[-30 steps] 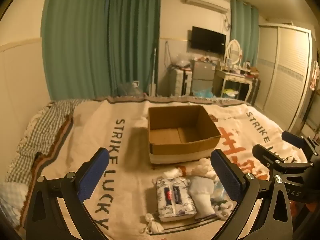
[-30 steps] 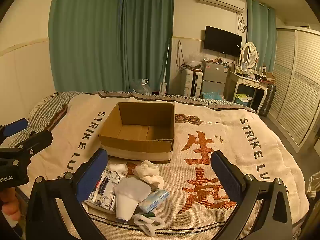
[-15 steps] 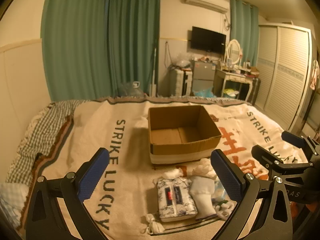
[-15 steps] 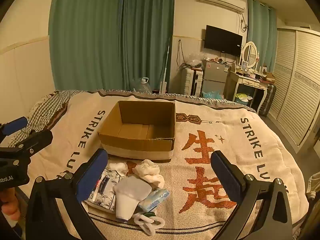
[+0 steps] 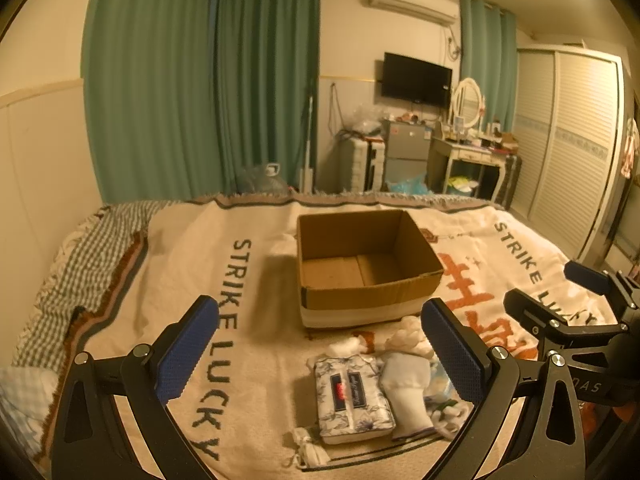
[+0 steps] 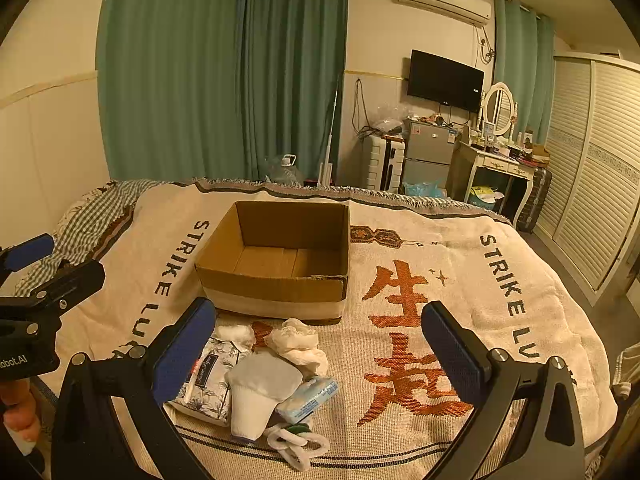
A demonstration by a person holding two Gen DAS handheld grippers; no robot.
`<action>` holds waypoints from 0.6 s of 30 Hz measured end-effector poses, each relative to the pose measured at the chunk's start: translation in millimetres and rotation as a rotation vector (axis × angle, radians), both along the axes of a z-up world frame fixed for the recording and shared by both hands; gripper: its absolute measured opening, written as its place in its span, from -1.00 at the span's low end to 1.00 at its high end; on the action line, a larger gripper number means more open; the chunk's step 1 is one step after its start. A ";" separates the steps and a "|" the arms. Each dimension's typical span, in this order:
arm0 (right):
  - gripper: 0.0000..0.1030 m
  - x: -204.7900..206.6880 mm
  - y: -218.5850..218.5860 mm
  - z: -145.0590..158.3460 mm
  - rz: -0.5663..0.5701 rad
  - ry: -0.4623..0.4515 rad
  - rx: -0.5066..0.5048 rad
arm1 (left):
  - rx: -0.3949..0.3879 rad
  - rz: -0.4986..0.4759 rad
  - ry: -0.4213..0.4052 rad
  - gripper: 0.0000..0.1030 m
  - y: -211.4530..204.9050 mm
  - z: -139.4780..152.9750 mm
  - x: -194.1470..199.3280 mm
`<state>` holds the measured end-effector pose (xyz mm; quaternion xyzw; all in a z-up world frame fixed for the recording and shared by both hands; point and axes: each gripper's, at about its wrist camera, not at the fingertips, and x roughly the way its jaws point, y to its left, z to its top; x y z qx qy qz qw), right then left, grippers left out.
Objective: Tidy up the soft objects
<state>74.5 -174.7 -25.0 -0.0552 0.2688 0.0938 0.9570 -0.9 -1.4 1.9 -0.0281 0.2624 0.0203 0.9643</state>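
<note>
Both tongs are spread wide and hold nothing: the left tongs (image 5: 320, 352) and the right tongs (image 6: 318, 350) hang above the bed. Under them a heap of soft things lies on the blanket (image 6: 460, 320): a tissue pack (image 5: 352, 398), a sock (image 6: 260, 390), a wipes pack (image 6: 308, 398). Just behind the heap stands the box (image 6: 276, 256), open and empty. I judge that no step has begun; the next move needs one tongs lowered onto the heap. The blanket reads "STRIKE LUCKY".
</note>
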 end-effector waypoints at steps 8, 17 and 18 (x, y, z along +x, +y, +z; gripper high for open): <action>1.00 0.1 0.1 -0.3 0.000 0.001 -0.001 | 0.000 0.000 -0.001 1.00 0.0 -0.9 0.1; 1.00 -1.3 -1.2 -2.6 -0.001 0.002 -0.001 | -0.005 0.000 0.002 1.00 1.4 -2.8 0.8; 1.00 -1.7 -1.3 -3.2 -0.002 0.002 -0.001 | -0.006 0.000 0.002 1.00 1.5 -2.5 0.7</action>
